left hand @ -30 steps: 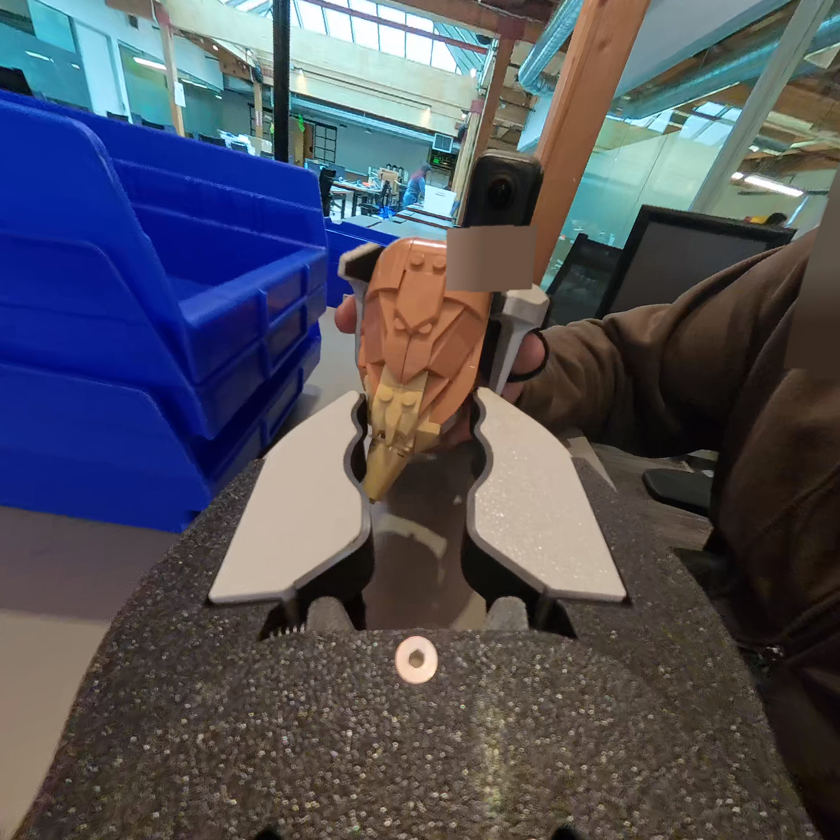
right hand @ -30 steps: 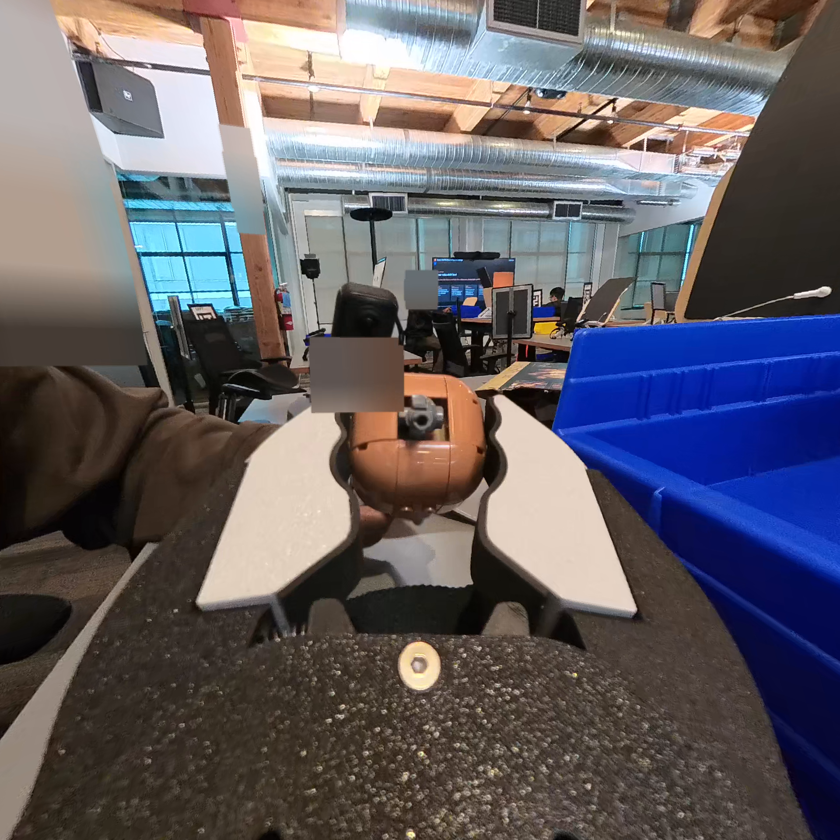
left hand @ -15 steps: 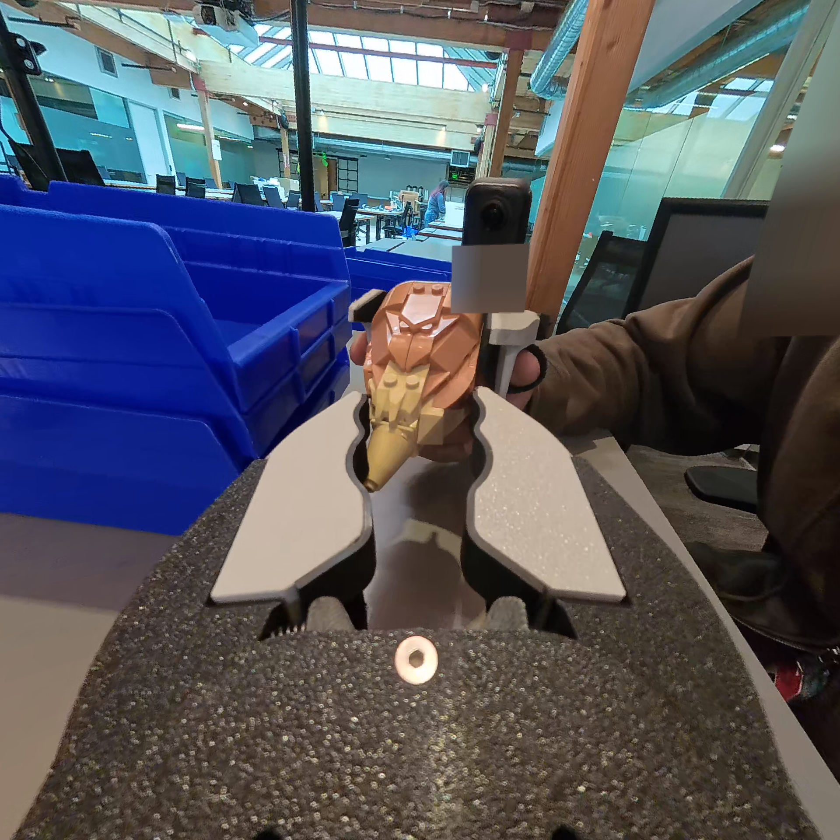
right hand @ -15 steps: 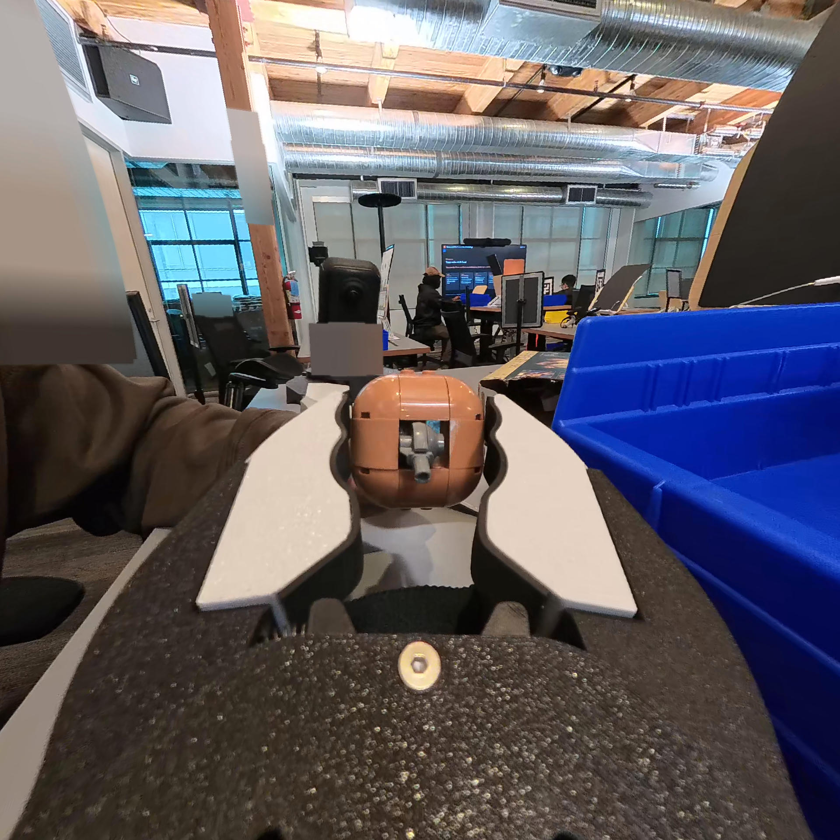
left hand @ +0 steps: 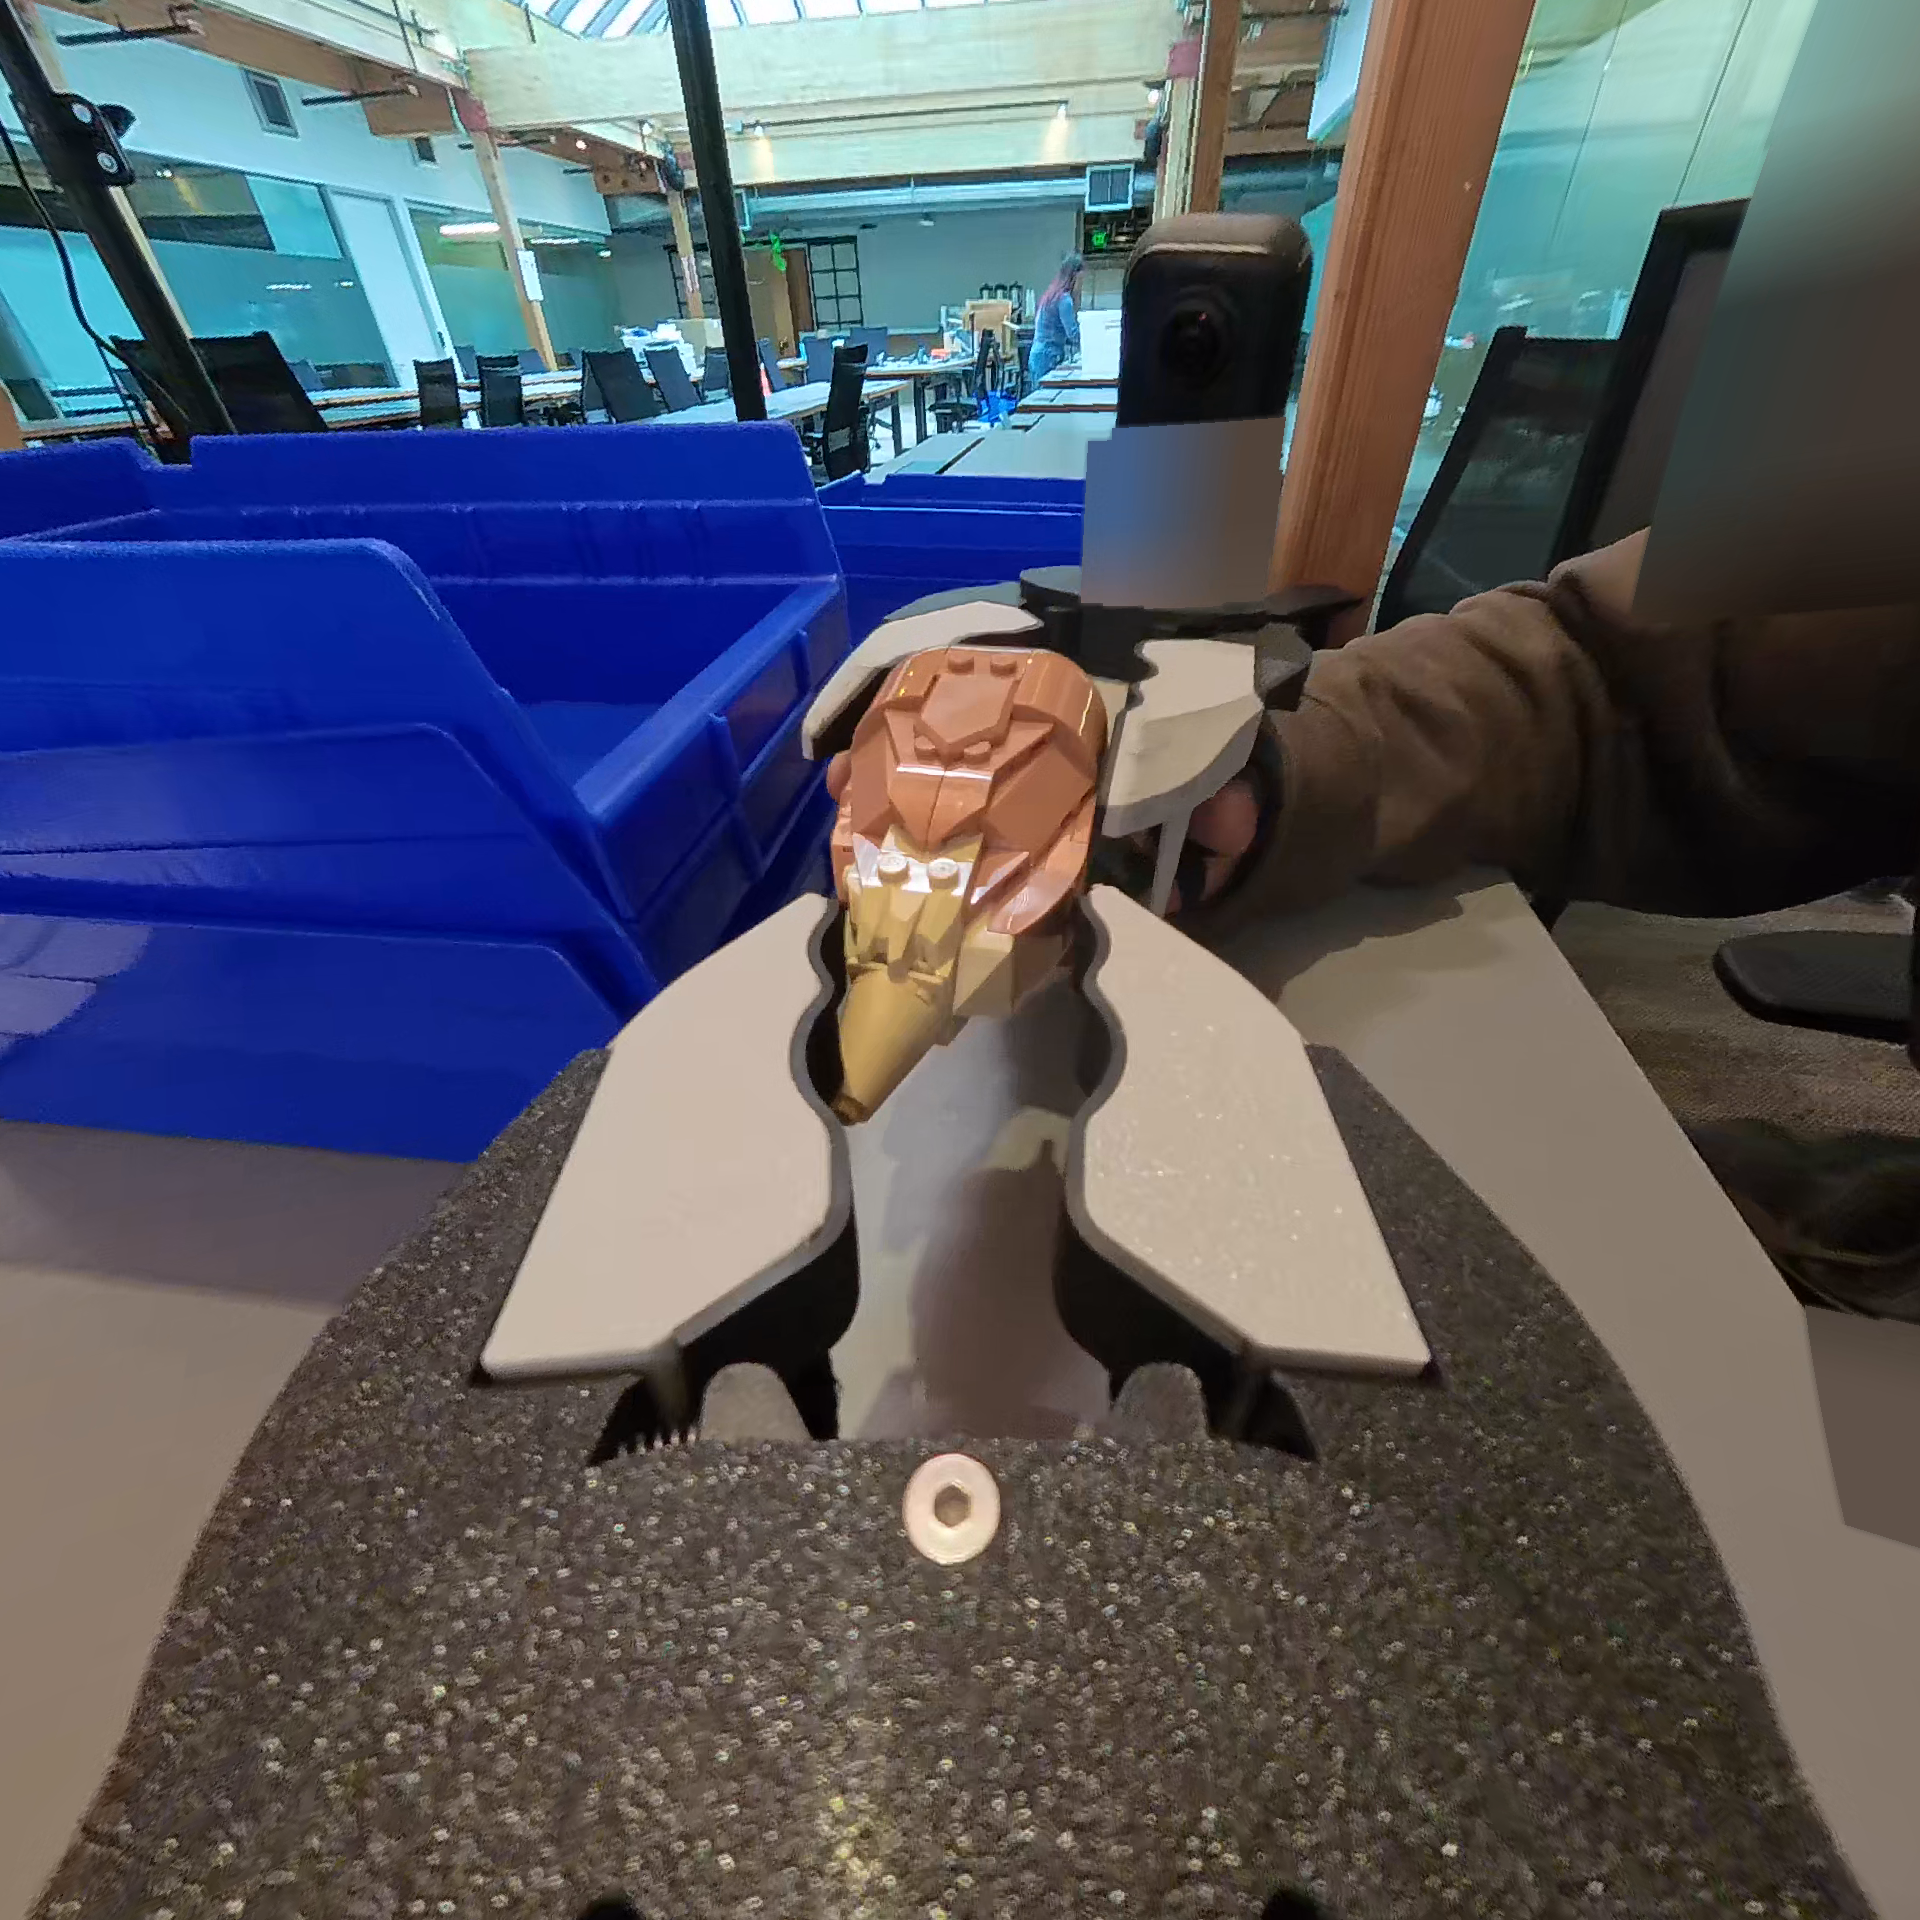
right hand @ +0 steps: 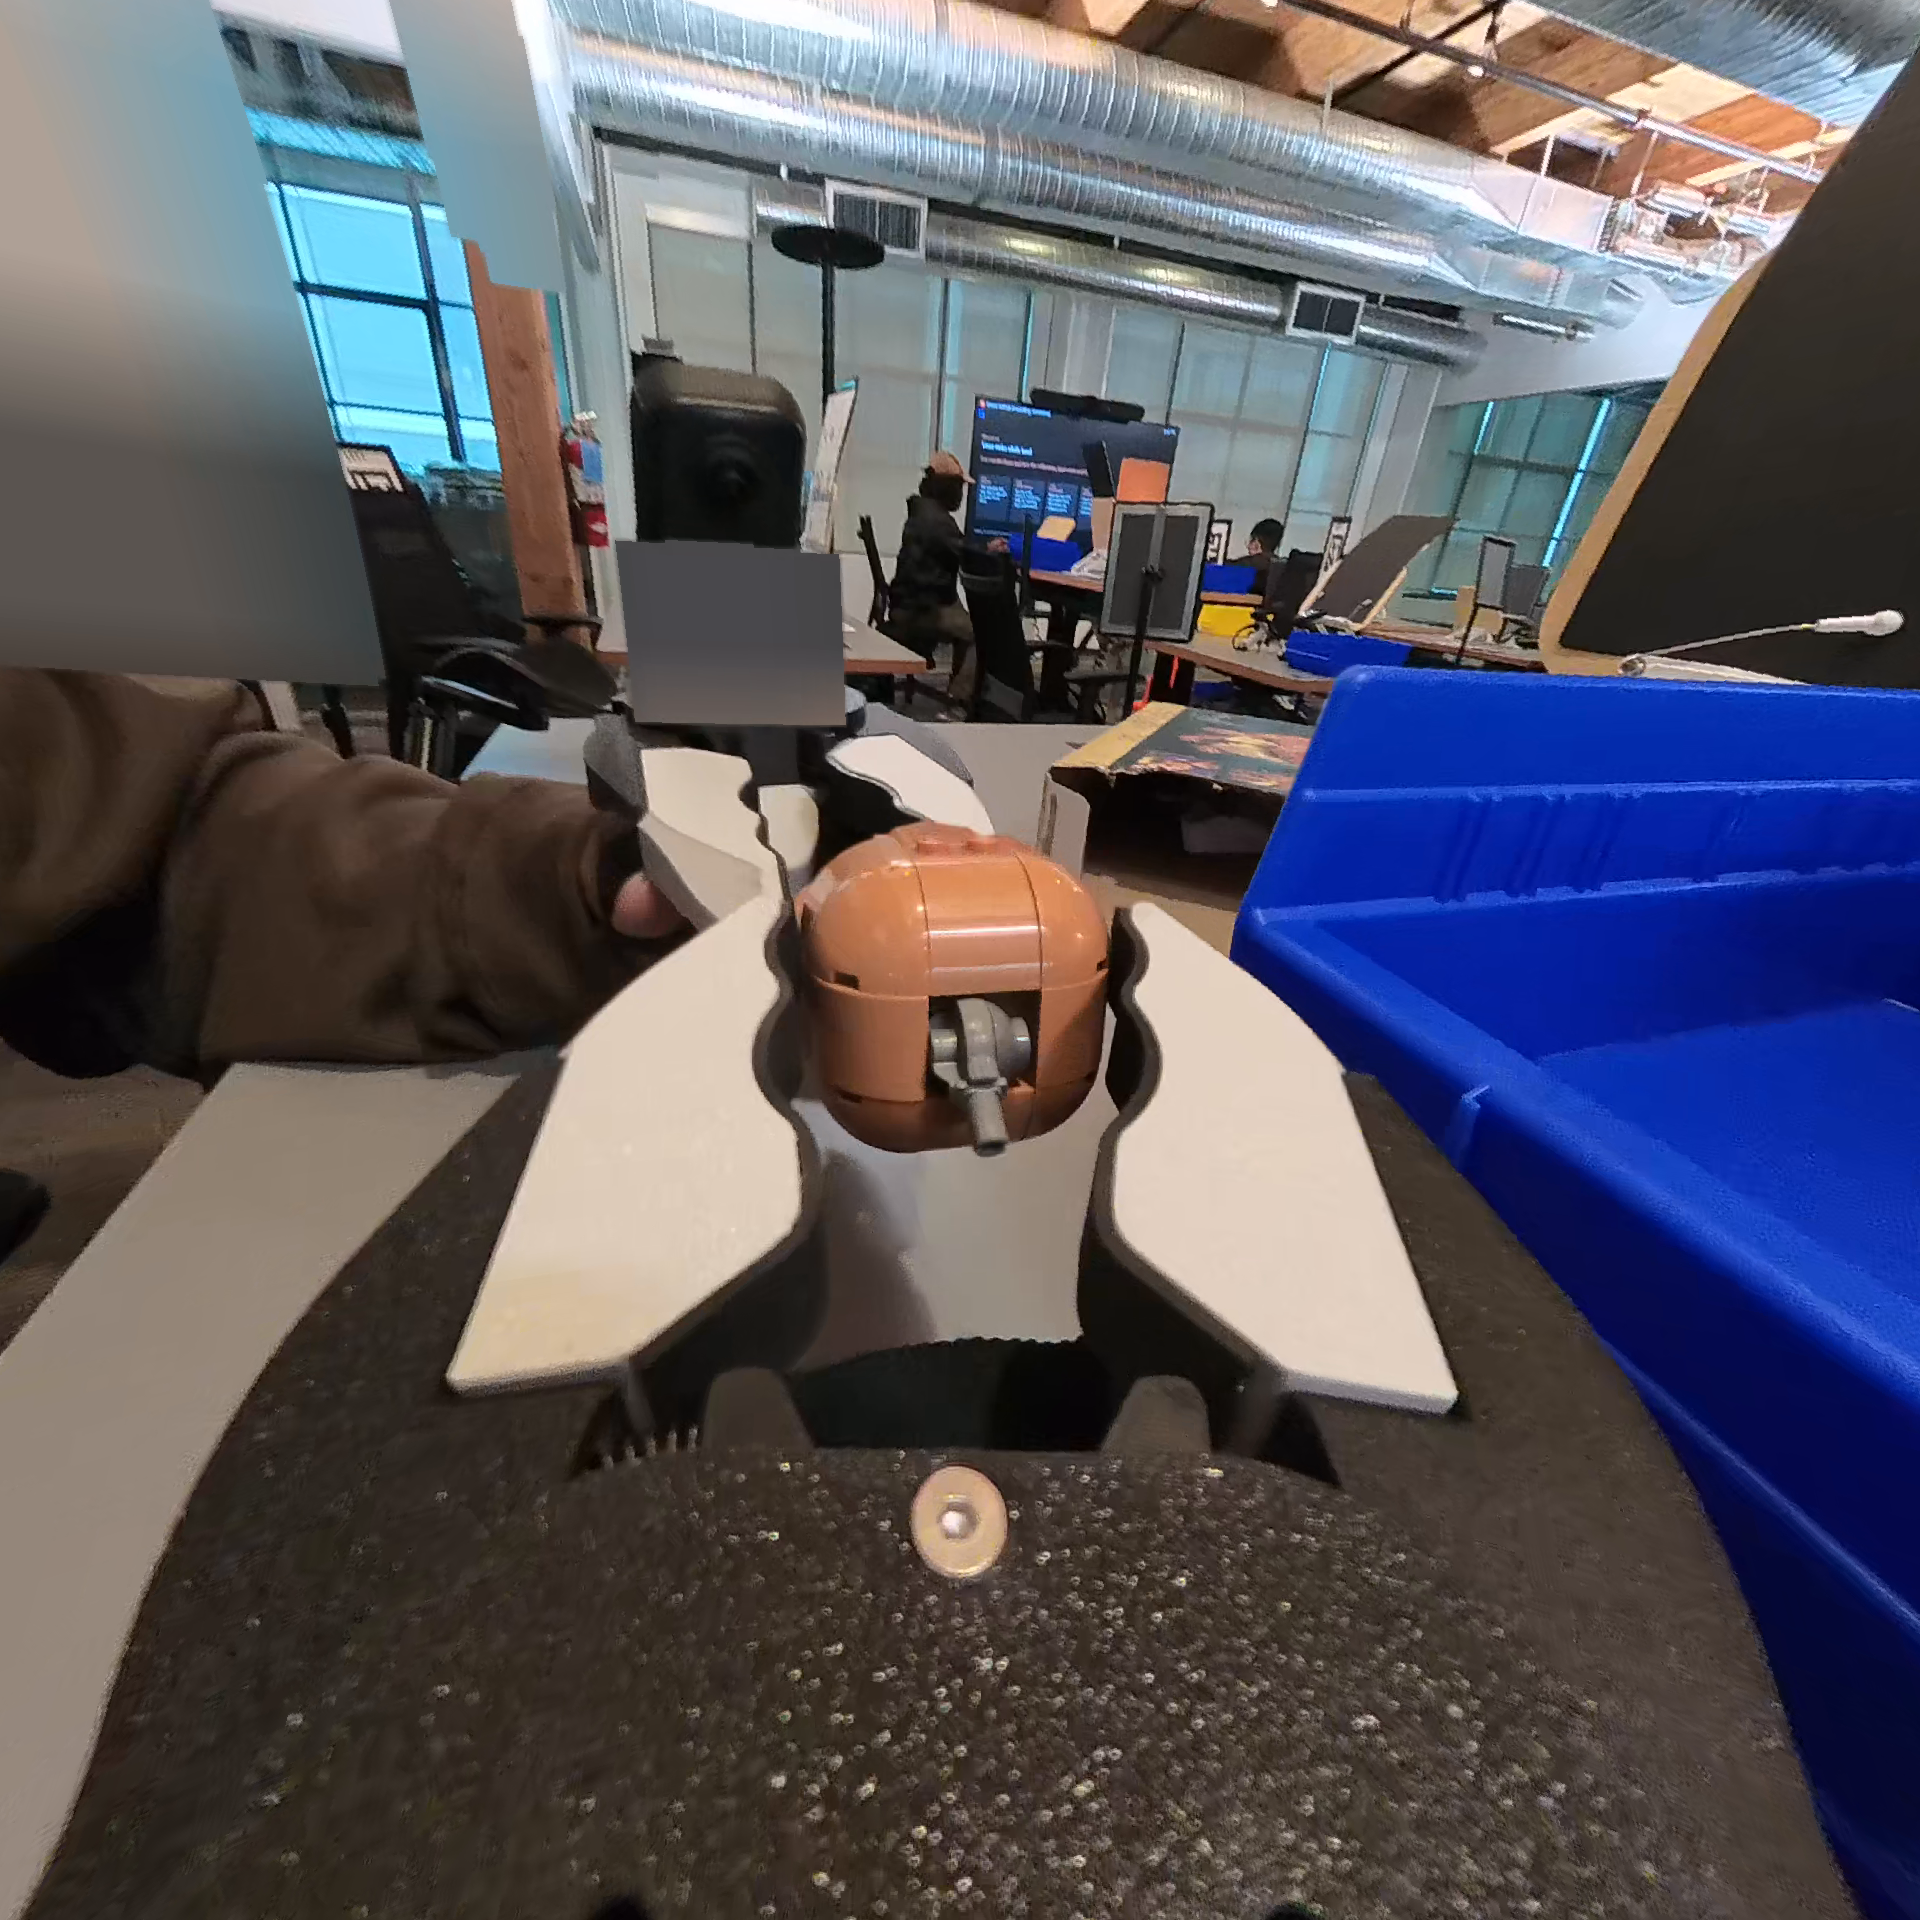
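Brick-built head [left hand: 966,831], brown with a tan beak, sits in the air between both pairs of tongs, above the grey tabletop [left hand: 1455,1039].

Left tongs [left hand: 956,935]: the beak end lies in the gap at the fingertips, beak tip pointing down toward the camera and leaning to the left finger. The fingers stand apart; whether they press the head cannot be told from this view.

Right tongs [right hand: 951,935]: clamped on the rounded brown back of the head [right hand: 951,997], both fingers touching its sides. A grey ball-joint pin [right hand: 977,1060] juts from the back toward the camera.

In the left wrist view the right tongs show beyond the head, gripping it from the far side, with a black camera [left hand: 1216,312] mounted on top.

Blue bins [left hand: 364,779] stacked just left of the left tongs; in the right wrist view a blue bin [right hand: 1610,935] stands close on the right. A flat cardboard box [right hand: 1174,758] lies farther back.

Brown sleeve [left hand: 1558,748] reaches in from the right, fingers wrapped on the right tongs' handle.
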`<state>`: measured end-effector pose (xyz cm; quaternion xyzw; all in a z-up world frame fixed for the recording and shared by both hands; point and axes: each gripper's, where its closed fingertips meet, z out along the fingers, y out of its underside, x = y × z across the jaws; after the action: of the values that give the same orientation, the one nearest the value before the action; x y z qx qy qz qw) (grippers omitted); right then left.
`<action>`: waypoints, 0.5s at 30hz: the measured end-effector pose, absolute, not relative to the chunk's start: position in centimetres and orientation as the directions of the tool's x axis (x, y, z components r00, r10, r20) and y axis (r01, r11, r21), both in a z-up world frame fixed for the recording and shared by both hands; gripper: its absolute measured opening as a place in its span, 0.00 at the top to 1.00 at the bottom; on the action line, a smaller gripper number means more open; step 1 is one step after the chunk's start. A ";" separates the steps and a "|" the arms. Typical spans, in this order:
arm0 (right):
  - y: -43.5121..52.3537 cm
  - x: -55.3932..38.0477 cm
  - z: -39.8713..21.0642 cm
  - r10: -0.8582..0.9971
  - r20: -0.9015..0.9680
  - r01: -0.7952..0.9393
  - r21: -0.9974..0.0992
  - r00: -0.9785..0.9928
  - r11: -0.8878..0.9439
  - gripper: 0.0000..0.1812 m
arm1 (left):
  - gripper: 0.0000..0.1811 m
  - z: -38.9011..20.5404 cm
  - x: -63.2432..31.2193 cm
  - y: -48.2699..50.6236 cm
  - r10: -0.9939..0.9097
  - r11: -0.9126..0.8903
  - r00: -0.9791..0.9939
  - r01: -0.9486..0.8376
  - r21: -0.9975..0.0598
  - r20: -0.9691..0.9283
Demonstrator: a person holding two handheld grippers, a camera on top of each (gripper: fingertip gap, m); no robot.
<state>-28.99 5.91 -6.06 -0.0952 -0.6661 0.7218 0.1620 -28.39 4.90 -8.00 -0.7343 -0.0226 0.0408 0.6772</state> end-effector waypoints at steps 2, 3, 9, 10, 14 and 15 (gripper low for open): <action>5.9 -29.1 -6.2 0.372 0.089 -0.111 -0.993 -0.924 -0.037 0.68 | 0.77 -8.0 -28.5 4.9 0.093 -0.088 0.995 -0.025 -0.996 -0.033; 5.9 -29.1 -6.3 0.375 0.092 -0.110 -0.993 -0.923 -0.029 0.68 | 0.77 -8.1 -28.5 4.8 0.094 -0.088 0.995 -0.027 -0.996 -0.035; 6.1 -29.0 -5.9 0.374 0.064 -0.093 -0.994 -0.925 -0.059 0.69 | 0.77 -7.6 -28.1 4.9 0.042 -0.021 0.998 0.049 -0.999 0.048; 6.1 -28.9 -5.7 0.369 0.051 -0.087 -0.993 -0.928 -0.080 0.69 | 0.77 -7.3 -28.0 4.9 0.016 0.005 0.996 0.093 -0.996 0.093; 6.8 -28.9 -4.5 0.352 -0.038 -0.033 -0.981 -0.935 -0.191 0.69 | 0.76 -6.8 -28.2 4.7 -0.016 0.072 0.981 0.194 -0.978 0.194; 6.9 -28.9 -4.2 0.343 -0.053 -0.024 -0.976 -0.938 -0.215 0.69 | 0.76 -7.0 -28.0 4.9 -0.032 0.061 0.978 0.210 -0.976 0.208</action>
<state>-28.91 6.89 -4.24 -0.1299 -0.6151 0.7685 0.1194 -28.02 4.86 -7.01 -0.6800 -0.0652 -0.0835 0.7255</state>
